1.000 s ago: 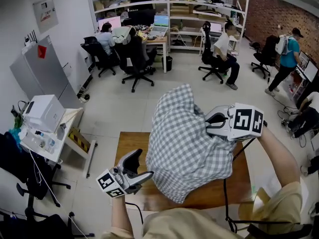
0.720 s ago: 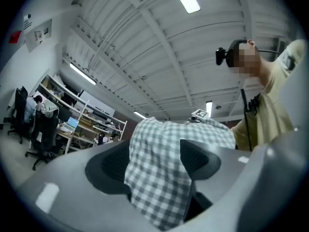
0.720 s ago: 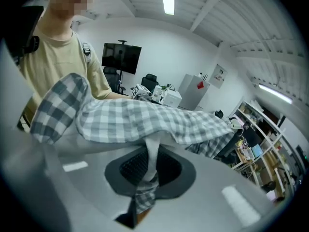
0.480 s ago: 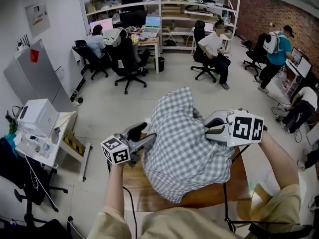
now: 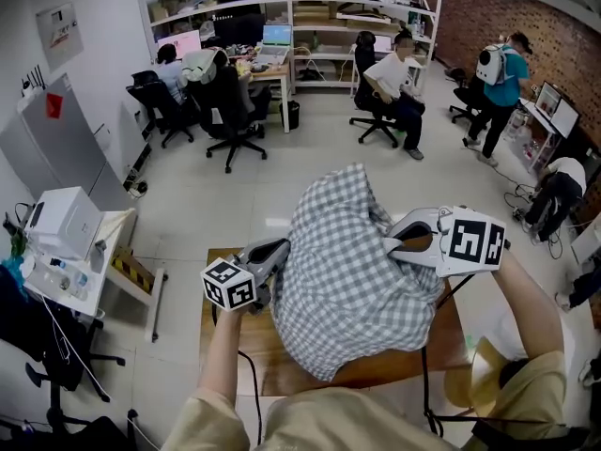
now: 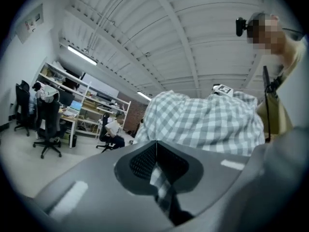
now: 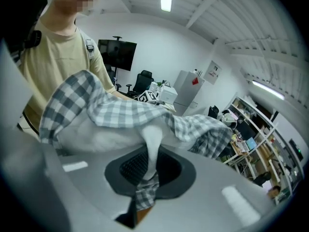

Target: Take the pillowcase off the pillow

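Our left gripper has come up from the table edge to the pillowcase's nine o'clock side. Its jaws have just been closing and now meet on a fold of the checked cloth. Our right gripper stays clamped at three o'clock, pinching checked cloth together with the white pillow. With both sides gripped, we judge the peeling apart can begin. The bundle hangs over the wooden table; we cannot tell whether it touches. Around us is an open office, with shelving at twelve o'clock, a brick wall at one, a white printer at nine, and seated people at desks.
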`<move>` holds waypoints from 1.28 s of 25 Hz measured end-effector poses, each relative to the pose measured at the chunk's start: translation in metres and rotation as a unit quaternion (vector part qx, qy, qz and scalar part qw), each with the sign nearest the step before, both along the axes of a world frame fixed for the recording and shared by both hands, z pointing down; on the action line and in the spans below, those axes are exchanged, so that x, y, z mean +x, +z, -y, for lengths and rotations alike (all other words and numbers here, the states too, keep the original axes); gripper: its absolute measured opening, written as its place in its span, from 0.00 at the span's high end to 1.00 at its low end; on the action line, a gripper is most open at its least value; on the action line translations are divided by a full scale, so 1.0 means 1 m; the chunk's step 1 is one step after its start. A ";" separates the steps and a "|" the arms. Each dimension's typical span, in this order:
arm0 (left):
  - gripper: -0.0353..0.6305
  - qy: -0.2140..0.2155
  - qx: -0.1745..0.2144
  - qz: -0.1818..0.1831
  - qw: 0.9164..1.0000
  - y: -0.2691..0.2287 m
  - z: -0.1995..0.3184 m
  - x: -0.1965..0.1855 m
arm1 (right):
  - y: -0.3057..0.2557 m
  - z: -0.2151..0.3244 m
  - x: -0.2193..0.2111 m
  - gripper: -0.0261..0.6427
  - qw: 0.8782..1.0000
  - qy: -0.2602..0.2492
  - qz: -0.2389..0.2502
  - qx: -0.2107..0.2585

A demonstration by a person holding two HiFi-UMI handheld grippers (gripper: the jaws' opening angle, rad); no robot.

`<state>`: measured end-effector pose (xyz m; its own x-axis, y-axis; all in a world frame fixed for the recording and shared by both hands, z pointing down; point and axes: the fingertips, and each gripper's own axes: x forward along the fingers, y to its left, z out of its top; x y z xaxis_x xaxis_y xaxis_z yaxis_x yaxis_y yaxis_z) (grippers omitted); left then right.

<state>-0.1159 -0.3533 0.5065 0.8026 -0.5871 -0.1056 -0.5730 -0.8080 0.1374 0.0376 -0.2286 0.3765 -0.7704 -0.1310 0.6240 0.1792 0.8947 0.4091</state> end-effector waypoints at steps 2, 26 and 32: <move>0.94 -0.045 -0.025 0.024 0.998 0.026 0.012 -0.011 | -0.004 -0.002 0.002 0.94 1.000 0.006 0.017 -0.013; 0.62 0.070 0.064 0.067 0.993 -0.073 -0.171 0.105 | -0.024 0.076 0.023 0.94 0.965 0.184 0.122 -0.141; 0.92 -0.004 0.060 0.067 0.996 -0.048 -0.151 0.112 | -0.036 0.076 0.016 0.94 0.965 0.186 0.115 -0.142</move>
